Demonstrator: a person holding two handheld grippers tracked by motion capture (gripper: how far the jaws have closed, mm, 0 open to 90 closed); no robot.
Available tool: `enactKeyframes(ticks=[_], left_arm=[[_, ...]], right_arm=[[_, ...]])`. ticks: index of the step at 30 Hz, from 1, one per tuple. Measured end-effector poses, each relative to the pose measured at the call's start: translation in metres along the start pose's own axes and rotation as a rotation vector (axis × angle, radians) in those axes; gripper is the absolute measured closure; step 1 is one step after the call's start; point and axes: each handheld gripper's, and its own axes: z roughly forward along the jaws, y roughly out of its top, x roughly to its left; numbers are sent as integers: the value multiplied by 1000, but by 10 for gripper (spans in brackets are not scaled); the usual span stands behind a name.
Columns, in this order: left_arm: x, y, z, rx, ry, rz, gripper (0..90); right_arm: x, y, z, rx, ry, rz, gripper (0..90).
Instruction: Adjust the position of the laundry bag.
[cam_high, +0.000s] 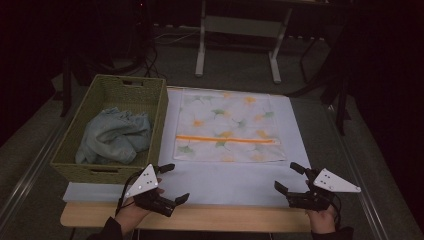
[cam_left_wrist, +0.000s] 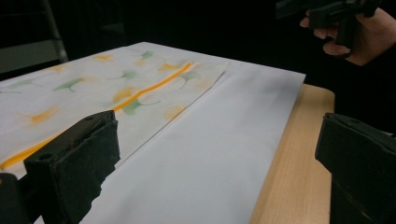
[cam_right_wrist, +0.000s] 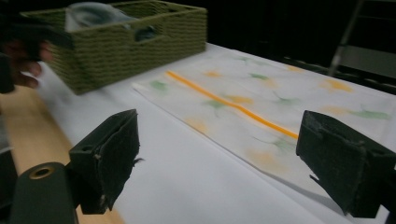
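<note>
Across the lower middle of the high view, a bare strip of white sheet (cam_high: 235, 180) runs between the left gripper (cam_high: 172, 182) and the right gripper (cam_high: 290, 177) — nothing stands on it. Both hold their jaws wide apart above the table's near edge. Just above that strip lies the flat leaf-print cloth (cam_high: 227, 127), low enough to pass over. At centre left the woven basket (cam_high: 162, 107) raises its wall — the one real barrier, with a crumpled blue cloth (cam_high: 115, 135) inside.

The high view looks down and forward over the whole table (cam_high: 200, 217). Both gripper views sit low near its front edge, facing inward from opposite sides across the shared floral cloth (cam_high: 227, 125).
</note>
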Motion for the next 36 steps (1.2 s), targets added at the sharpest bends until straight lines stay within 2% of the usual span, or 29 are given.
enactKeyframes(ticks=[2, 4, 7, 11, 13, 19, 28, 33, 36], left_arm=[[0, 0, 0, -2, -5, 1, 7], [-1, 0, 0, 0, -1, 7, 6], [-1, 0, 0, -1, -7, 10, 7], [-1, 1, -1, -10, -12, 10, 7], [-1, 0, -1, -9, -13, 11, 6], [-2, -1, 0, 4, -24, 11, 7], [-1, -1, 0, 1, -19, 2, 7], [-2, -2, 1, 5, -23, 4, 7], [-2, -2, 1, 4, -24, 6, 6]], right_arm=[[2, 3, 2, -5, 19, 10, 129], [6, 6, 4, -9, 23, -2, 121], [7, 11, 5, -42, 83, -2, 120], [9, 20, 7, -30, 102, -19, 131], [8, 23, 9, -18, 122, -6, 132], [10, 28, 23, 29, 121, -18, 135], [5, 36, 47, 39, 111, -26, 143], [4, 40, 65, 81, 127, -17, 148], [5, 41, 77, 107, 124, -34, 151]])
